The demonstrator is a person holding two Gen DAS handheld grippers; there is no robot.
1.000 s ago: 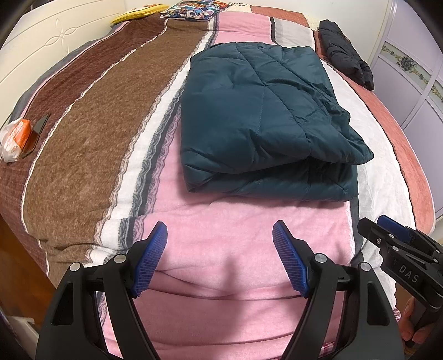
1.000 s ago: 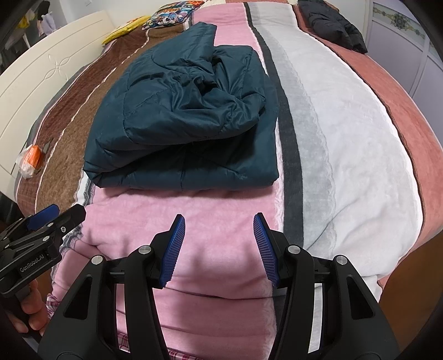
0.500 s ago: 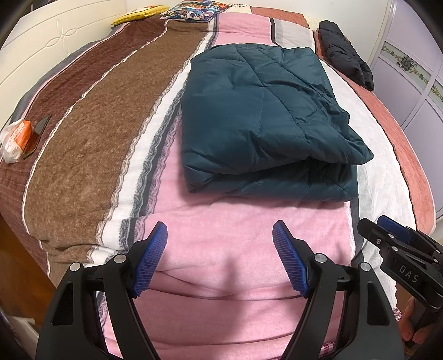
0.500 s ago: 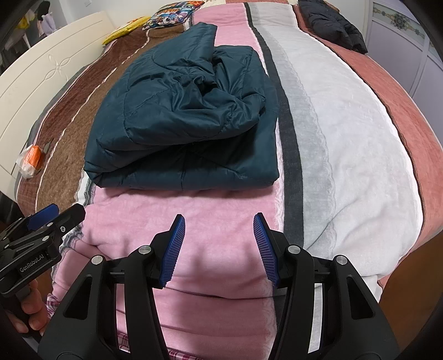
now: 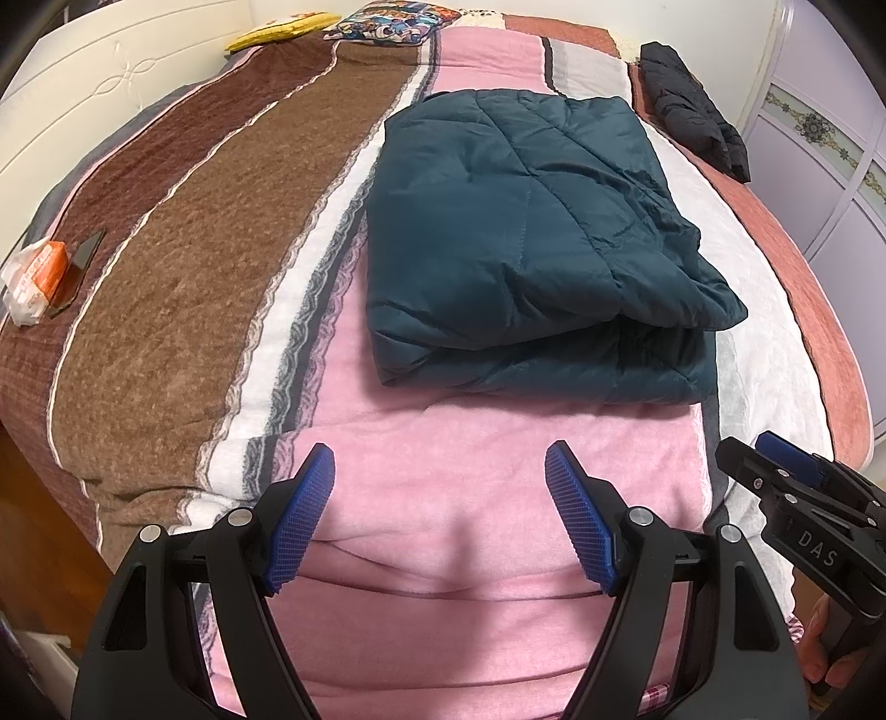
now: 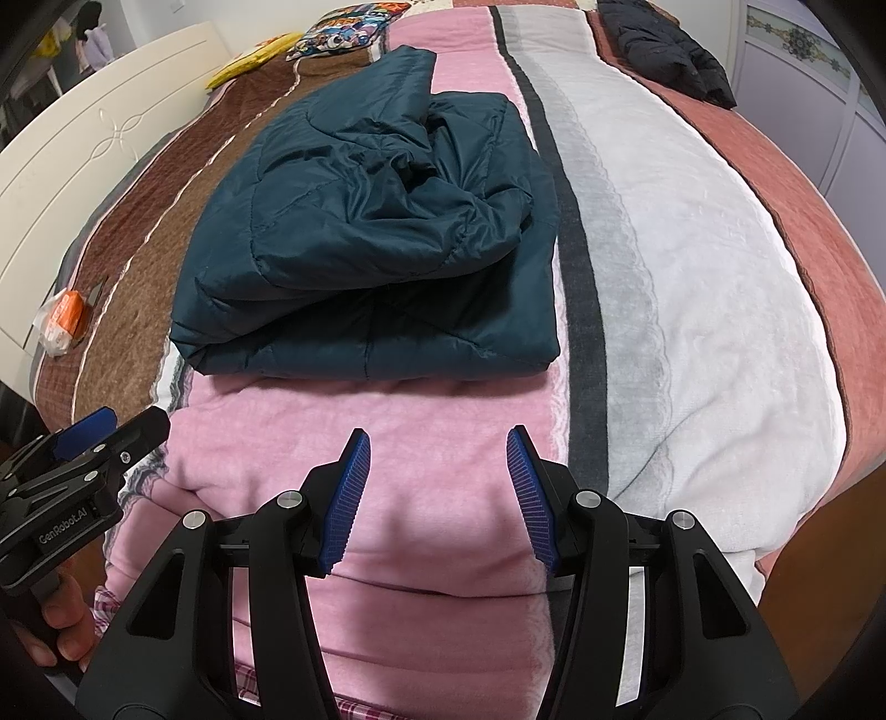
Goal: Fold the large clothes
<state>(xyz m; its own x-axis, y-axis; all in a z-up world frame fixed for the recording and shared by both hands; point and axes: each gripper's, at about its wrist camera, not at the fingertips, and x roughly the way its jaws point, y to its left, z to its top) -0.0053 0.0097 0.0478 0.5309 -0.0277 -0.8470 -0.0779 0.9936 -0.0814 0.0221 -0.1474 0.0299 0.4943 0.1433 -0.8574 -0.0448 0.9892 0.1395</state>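
A dark teal quilted jacket (image 5: pixel 526 243) lies folded in a thick rectangle on the striped bed blanket (image 5: pixel 183 266); the right wrist view shows the jacket (image 6: pixel 376 232) with a crumpled upper layer. My left gripper (image 5: pixel 440 459) hovers open over the pink stripe, short of the jacket's near edge, nothing between its blue pads. My right gripper (image 6: pixel 437 443) is likewise open and empty, just short of the same edge. Each gripper also appears at the edge of the other's view, held by a hand.
A black jacket (image 5: pixel 692 111) lies at the far right of the bed. An orange-and-white packet (image 5: pixel 36 277) sits on the left edge by the white headboard (image 5: pixel 83 105). Pillows (image 5: pixel 382 25) lie at the far end. Wardrobe doors (image 5: pixel 830 144) stand to the right.
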